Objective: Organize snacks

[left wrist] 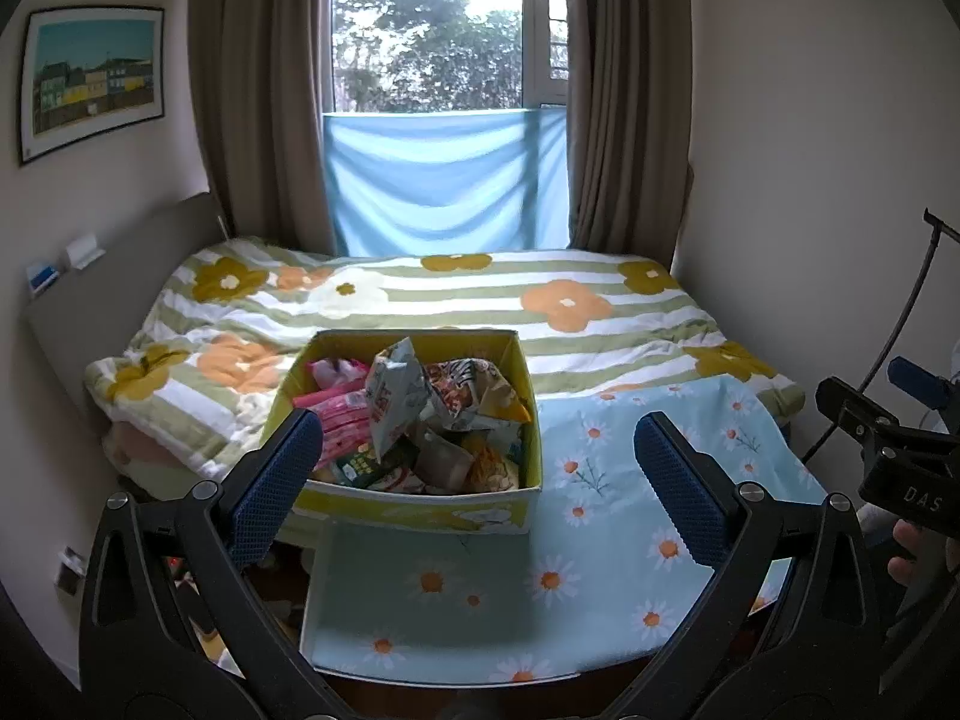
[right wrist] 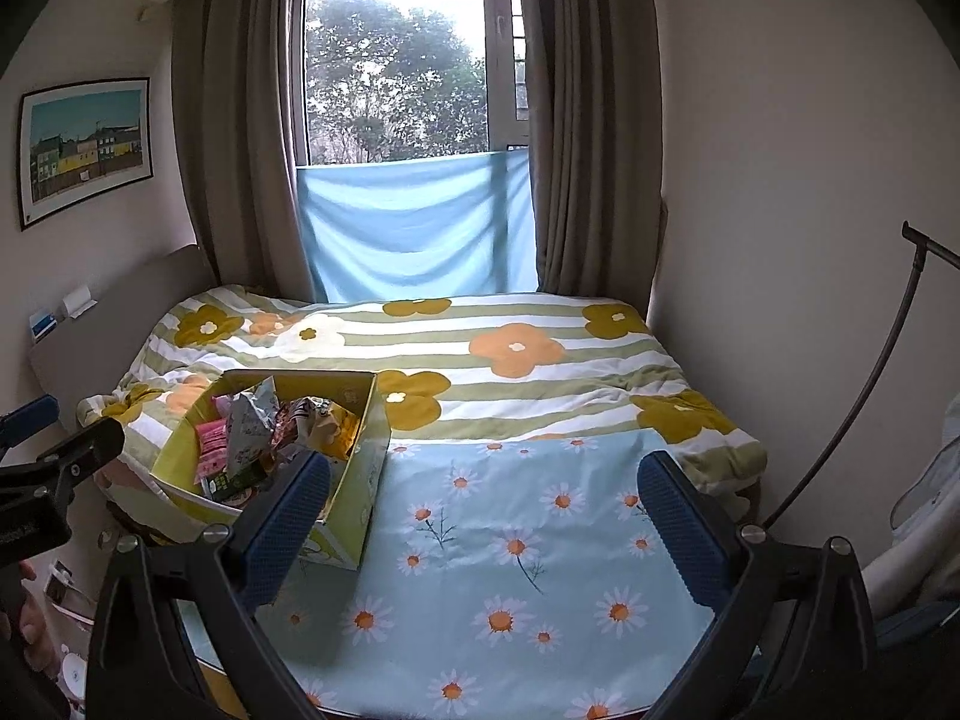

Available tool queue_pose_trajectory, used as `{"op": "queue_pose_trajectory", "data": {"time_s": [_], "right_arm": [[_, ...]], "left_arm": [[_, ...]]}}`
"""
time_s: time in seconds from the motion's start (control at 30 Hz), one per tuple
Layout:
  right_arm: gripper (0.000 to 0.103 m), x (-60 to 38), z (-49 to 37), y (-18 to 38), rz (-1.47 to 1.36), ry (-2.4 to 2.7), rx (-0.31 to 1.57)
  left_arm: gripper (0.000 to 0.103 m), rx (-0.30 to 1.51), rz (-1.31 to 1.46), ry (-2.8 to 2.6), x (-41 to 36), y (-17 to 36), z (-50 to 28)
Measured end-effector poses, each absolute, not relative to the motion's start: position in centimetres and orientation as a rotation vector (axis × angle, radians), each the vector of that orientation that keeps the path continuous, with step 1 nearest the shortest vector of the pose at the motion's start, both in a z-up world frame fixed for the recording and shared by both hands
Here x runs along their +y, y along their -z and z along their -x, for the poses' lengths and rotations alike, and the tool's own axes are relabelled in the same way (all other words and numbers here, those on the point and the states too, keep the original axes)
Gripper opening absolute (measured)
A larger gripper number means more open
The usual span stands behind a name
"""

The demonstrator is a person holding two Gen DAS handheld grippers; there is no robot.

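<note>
A yellow box [left wrist: 420, 507] full of snack packets stands on the bed's near edge, on a light blue daisy cloth [left wrist: 606, 516]. Pink packets [left wrist: 339, 414], a pale upright bag [left wrist: 393, 396] and several crumpled bags fill it. My left gripper [left wrist: 480, 480] is open and empty, just in front of the box, its left finger overlapping the box's near left corner. In the right wrist view the box [right wrist: 360, 480] sits at left. My right gripper [right wrist: 486, 510] is open and empty above the daisy cloth [right wrist: 510, 540], right of the box.
A striped flower quilt [left wrist: 456, 306] covers the far bed. A headboard shelf [left wrist: 90, 312] runs along the left, walls close both sides. A window with brown curtains [left wrist: 264, 90] and blue cloth lies behind. The right gripper's body [left wrist: 894, 456] shows at right, and a black cable [right wrist: 852, 396] hangs there.
</note>
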State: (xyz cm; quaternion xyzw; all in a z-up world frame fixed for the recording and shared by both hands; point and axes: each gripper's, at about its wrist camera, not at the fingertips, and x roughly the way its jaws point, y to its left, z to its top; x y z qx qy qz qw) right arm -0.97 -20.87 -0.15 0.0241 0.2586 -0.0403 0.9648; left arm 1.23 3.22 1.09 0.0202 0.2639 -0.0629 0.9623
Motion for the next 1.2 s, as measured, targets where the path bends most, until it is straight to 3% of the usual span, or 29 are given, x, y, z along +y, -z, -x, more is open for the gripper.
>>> {"op": "queue_pose_trajectory", "data": {"time_s": [1.2], "right_arm": [[0.102, -21.4, 0.2, 0.1, -0.053, 0.114, 0.527]], "left_arm": [[0.103, 0.569, -0.033, 0.127, 2.4, -0.4, -2.5]]}}
